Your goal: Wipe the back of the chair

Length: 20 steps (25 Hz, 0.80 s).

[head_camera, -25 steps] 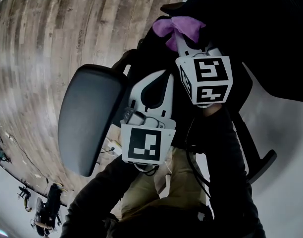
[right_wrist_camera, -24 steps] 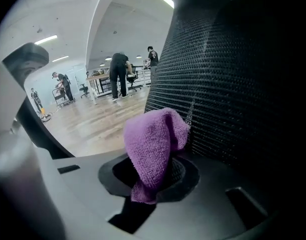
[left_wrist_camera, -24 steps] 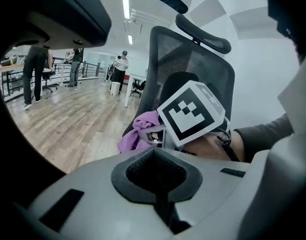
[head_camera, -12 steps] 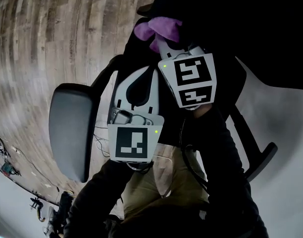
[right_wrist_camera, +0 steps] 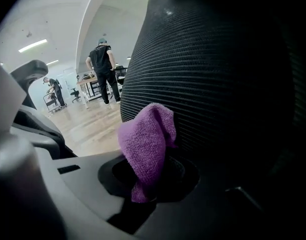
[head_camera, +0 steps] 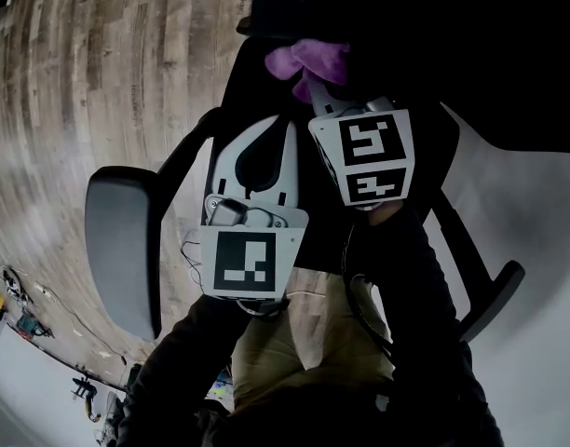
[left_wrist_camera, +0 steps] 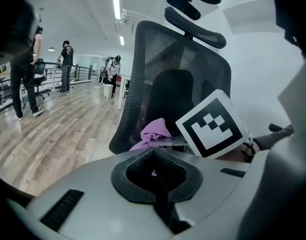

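The black mesh chair back (left_wrist_camera: 178,79) fills the right gripper view (right_wrist_camera: 218,69) and the top of the head view (head_camera: 406,26). A purple cloth (right_wrist_camera: 145,144) sticks out of my right gripper (right_wrist_camera: 150,180), which is shut on it. The cloth (head_camera: 308,60) rests against the lower mesh, as the left gripper view also shows (left_wrist_camera: 155,132). My right gripper (head_camera: 315,87) points at the chair back. My left gripper (head_camera: 266,124) hangs just to the left of it, shut and holding nothing (left_wrist_camera: 155,151).
A grey armrest pad (head_camera: 125,250) juts out at the left and a dark armrest (head_camera: 490,296) at the right. The headrest (left_wrist_camera: 195,26) tops the chair. Several people (left_wrist_camera: 67,64) stand far off on the wooden floor (head_camera: 99,73); one (right_wrist_camera: 103,69) stands by desks.
The head view has swung, so the grey armrest now sits further left and narrower. The purple cloth stays in the right gripper at the chair back. The left gripper keeps its place beside it.
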Each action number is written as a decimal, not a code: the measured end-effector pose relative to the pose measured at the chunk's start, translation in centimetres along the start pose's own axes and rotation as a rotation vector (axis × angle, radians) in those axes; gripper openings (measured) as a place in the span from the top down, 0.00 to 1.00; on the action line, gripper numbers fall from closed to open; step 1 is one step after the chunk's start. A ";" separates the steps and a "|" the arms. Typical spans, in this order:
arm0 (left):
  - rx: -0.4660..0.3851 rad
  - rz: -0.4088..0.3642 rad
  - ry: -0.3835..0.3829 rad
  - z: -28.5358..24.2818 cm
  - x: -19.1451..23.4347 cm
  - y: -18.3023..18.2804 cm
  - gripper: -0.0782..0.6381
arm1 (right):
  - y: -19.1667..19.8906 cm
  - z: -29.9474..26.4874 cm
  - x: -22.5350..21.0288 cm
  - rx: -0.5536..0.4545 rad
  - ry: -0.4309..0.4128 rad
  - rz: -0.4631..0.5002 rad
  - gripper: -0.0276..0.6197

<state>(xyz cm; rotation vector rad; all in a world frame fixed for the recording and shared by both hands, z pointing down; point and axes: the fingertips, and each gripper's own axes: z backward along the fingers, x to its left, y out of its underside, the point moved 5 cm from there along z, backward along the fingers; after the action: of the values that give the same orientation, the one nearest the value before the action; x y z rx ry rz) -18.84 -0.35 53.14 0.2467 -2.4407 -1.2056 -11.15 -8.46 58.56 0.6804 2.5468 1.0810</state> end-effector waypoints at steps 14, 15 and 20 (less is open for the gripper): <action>0.019 -0.062 0.031 -1.6 -3.3 0.1 0.88 | 2.7 3.2 -4.1 -0.036 0.080 -0.063 0.86; 0.021 -0.067 0.035 -1.8 -3.4 0.2 0.88 | 3.0 3.3 -4.2 -0.039 0.086 -0.068 0.86; 0.020 -0.082 0.053 -2.6 -5.2 0.1 0.88 | 4.1 4.7 -5.6 -0.042 0.106 -0.082 0.86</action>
<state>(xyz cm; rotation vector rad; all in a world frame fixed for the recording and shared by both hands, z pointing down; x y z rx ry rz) -13.04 -0.42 53.22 0.3836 -2.4197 -1.1935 -3.11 -6.13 58.88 0.5162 2.6071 1.1680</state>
